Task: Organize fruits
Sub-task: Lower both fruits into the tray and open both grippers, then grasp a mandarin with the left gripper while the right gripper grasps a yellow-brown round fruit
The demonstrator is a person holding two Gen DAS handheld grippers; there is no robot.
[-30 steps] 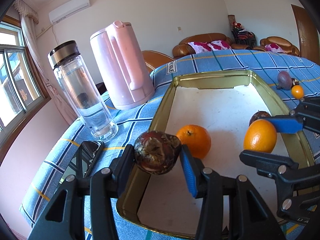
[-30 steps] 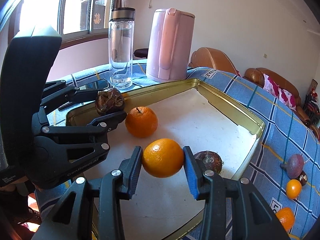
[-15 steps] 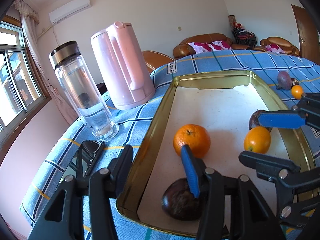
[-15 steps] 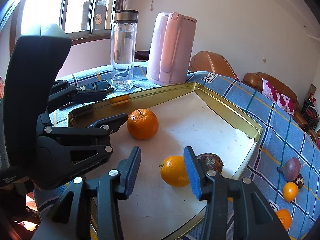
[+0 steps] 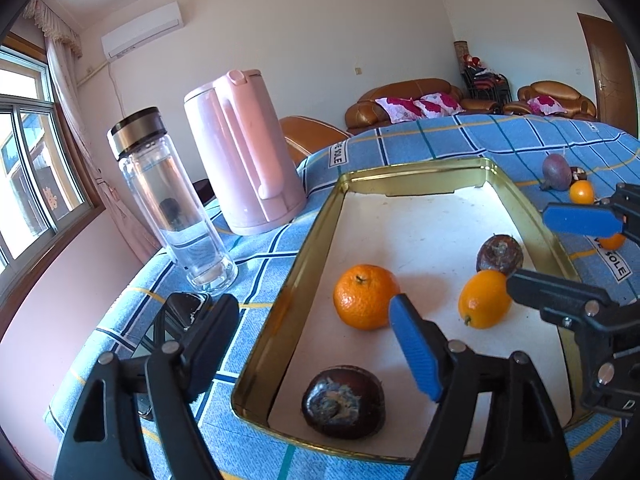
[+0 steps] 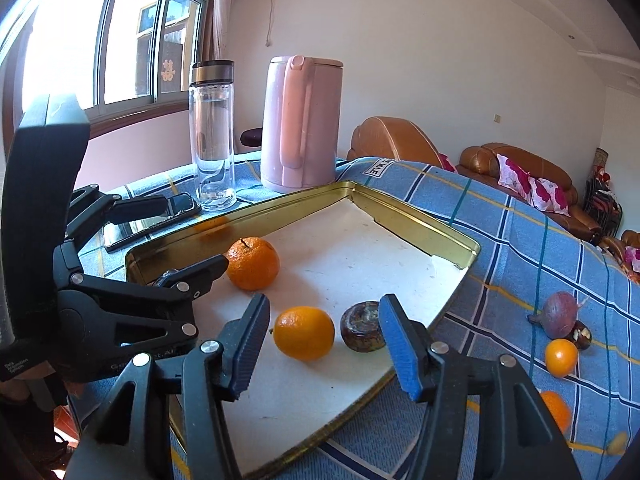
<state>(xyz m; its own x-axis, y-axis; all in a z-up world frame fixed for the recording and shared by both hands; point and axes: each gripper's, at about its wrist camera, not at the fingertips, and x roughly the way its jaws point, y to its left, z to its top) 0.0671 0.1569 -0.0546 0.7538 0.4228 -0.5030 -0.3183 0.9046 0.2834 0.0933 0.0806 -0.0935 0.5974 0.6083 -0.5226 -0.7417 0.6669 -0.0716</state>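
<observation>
My left claw (image 5: 316, 344) is spread wide, empty, above the gold tray's (image 5: 308, 264) near corner. Below it a dark brown, wrinkled passion fruit (image 5: 344, 402) lies on the white liner, scarred end toward the camera. My right claw (image 6: 320, 340) is also parted and empty. Between its fingers lie a smooth orange (image 6: 304, 333), stem end pointing left, and a second brown fruit (image 6: 363, 330). A ribbed mandarin (image 6: 253, 263) sits stem-up behind.

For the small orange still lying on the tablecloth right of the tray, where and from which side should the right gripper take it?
Grip the small orange across its widest middle, coming down from above. It is round, so any axis works, but the purple fruit and a dark piece sit close behind it. Set the fingers left and right of it, clear of both. The right gripper is open and empty.
</observation>
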